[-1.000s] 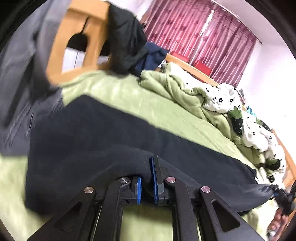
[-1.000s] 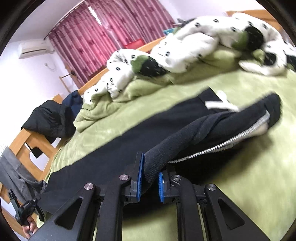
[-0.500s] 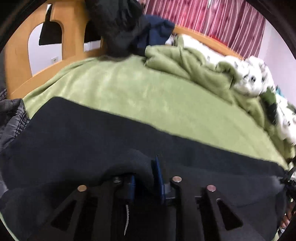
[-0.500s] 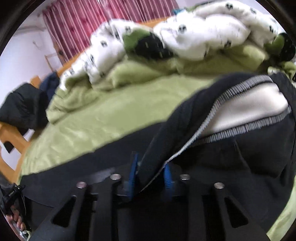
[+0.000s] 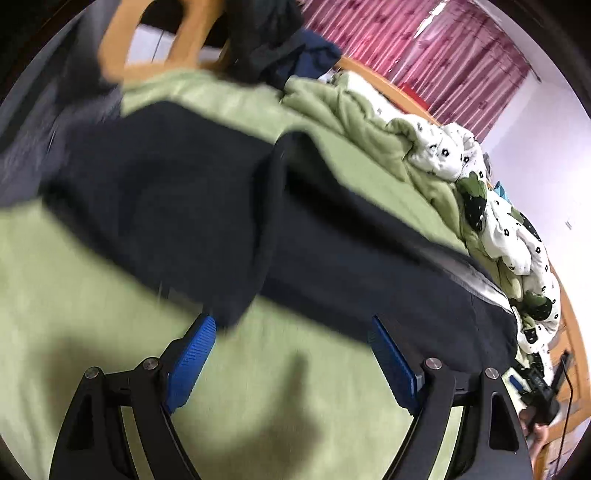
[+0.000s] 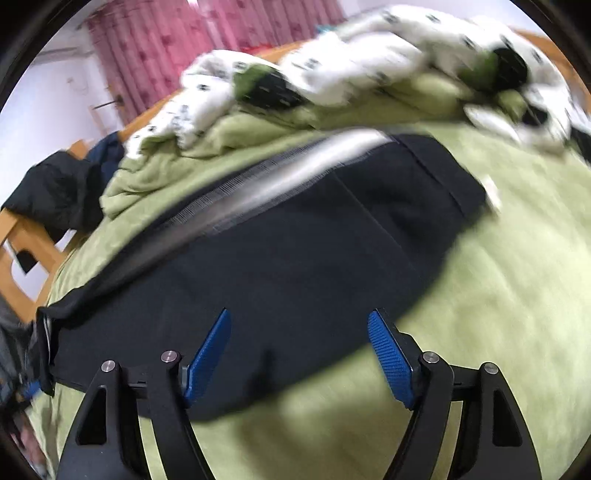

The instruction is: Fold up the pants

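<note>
One pair of dark pants (image 5: 229, 206) lies stretched across the green bed (image 5: 92, 295), w/ one layer laid over the other lengthwise; in our left wrist view a thick folded edge runs diagonally down the middle of the fabric. In our right wrist view the same pants (image 6: 295, 266) lie flat, w/ a pale grey striped band (image 6: 280, 173) along the far edge, and a small white tag (image 6: 493, 195) pokes out at the right corner. Both views are motion-blurred, so finer seams we can't make out.

Our left tool (image 5: 291, 350) is spread wide, blue pads (image 5: 190, 356) apart, nothing between them; it hangs just short of the near hem, over bare green cover. Our right tool (image 6: 299, 354) is likewise wide apart, w/ its left pad (image 6: 207, 360) over the dark fabric and its right pad over green cover at the pants' near edge. Whether either touches the cloth we can't tell.

Beyond the pants, a crumpled green blanket (image 5: 354, 122) and a white quilt w/ black flower print (image 5: 517, 236) are heaped along the far side of the bed. Dark clothes (image 5: 266, 48) hang over a wooden bed frame (image 5: 192, 33) at the end, approx. where grey fabric (image 5: 33, 122) also drapes. Pink-red curtains (image 5: 424, 44) cover the back wall.
</note>
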The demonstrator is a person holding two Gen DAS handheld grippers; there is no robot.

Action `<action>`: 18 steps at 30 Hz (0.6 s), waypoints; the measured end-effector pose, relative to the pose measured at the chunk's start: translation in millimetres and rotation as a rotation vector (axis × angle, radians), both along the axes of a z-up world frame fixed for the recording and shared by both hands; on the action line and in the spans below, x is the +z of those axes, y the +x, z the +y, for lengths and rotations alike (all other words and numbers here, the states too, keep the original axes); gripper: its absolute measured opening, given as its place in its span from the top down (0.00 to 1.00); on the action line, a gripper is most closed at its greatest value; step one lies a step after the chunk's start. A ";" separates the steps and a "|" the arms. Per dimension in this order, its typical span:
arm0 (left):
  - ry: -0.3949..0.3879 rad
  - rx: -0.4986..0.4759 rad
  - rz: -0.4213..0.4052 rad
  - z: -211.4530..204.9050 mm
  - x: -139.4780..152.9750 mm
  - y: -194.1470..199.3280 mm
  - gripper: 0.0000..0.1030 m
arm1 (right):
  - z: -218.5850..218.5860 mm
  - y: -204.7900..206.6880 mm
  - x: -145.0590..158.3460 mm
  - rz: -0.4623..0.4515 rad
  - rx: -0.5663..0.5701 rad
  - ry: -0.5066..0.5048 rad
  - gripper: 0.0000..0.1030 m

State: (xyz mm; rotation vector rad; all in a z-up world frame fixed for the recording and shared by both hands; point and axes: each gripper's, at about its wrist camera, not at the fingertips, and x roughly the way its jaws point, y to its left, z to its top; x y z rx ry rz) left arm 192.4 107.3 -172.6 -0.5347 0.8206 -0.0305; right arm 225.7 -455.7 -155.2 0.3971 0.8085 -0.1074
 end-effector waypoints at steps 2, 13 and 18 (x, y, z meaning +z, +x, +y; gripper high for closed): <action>-0.045 0.000 0.039 2.4 -14.9 -1.3 0.19 | -10.8 -8.6 -18.6 0.034 -0.028 0.087 0.26; -0.054 0.081 0.021 -2.5 -27.1 70.2 0.19 | -25.0 41.4 -45.1 -0.017 -0.119 0.200 0.27; 0.047 0.177 0.065 2.3 -30.8 99.5 0.60 | -38.3 73.5 -50.6 -0.005 -0.182 0.197 0.71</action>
